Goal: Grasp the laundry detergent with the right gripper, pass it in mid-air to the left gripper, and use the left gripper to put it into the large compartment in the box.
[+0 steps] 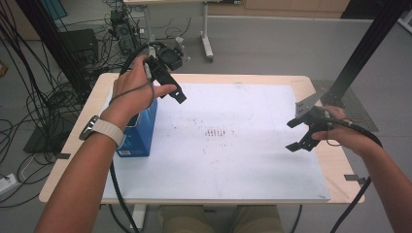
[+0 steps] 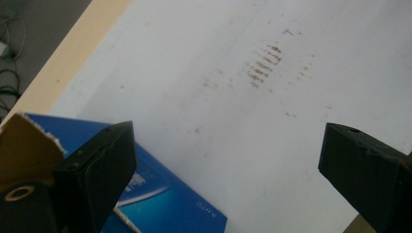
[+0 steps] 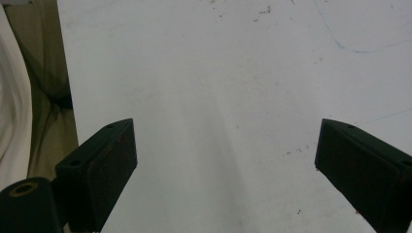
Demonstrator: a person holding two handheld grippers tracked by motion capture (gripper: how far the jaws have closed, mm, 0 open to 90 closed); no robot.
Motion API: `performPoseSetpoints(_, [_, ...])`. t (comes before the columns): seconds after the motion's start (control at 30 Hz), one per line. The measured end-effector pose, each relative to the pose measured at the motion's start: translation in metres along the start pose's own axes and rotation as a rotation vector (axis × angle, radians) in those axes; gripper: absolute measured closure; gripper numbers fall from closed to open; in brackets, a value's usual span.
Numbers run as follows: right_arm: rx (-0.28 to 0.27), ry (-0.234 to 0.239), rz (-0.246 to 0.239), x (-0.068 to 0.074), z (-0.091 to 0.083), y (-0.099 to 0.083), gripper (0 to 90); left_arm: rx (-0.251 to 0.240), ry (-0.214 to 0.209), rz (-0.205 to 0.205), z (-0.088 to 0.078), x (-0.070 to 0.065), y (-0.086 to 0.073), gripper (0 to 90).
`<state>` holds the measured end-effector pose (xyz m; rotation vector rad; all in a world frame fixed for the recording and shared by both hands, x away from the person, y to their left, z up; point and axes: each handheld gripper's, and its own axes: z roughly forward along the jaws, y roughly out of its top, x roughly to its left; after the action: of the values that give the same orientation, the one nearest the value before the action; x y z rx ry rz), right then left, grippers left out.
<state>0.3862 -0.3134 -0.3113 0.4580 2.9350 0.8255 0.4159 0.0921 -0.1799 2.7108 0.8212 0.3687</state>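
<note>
Jaws stand wide apart on both grippers, and nothing lies between them. In the right gripper view, the two black jaws rise at either side of a bare stretch of the white mat [image 3: 223, 97], which carries a few small reddish specks and a thin blue pen line near its far edge. In the high view, the right gripper [image 1: 297, 134] hovers over the right edge of the mat, held in the person's right hand [image 1: 340, 130], with its cable trailing back along the forearm.

In the left gripper view, the blue box [image 2: 160, 199] lies low and left, just beside the near jaw; its torn brown cardboard flap [image 2: 24, 145] stands open at the edge of the picture. Beyond the box the mat shows a patch of short reddish-brown streaks [image 2: 265, 63].

From above, the blue box stands on the left edge of the mat, partly hidden under the person's left hand [image 1: 136, 92]. The left gripper [image 1: 177, 94] is held above and just past the box, apart from it, jaws pointing toward the middle of the table [image 1: 311, 82]. A white-strapped watch [image 1: 102, 128] sits on the left wrist.

Farther off, past the table, cables and equipment [image 1: 121, 29] lie on the grey floor.
</note>
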Motion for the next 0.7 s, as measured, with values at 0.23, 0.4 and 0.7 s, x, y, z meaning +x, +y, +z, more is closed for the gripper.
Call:
performPoseSetpoints(0.23, [-0.003,-0.001,0.007,-0.001,-0.001,0.000,8.0,0.017,-0.038,0.104,0.012,-0.020,0.016,7.5])
performPoseSetpoints(0.4, [-0.006,0.000,0.013,0.000,-0.001,-0.002,8.0,0.025,-0.064,0.150,0.019,-0.029,0.024,7.7])
performPoseSetpoints(0.7, [-0.007,-0.005,0.020,-0.001,-0.003,-0.003,8.0,0.029,-0.089,0.224,0.028,-0.045,0.032,7.9])
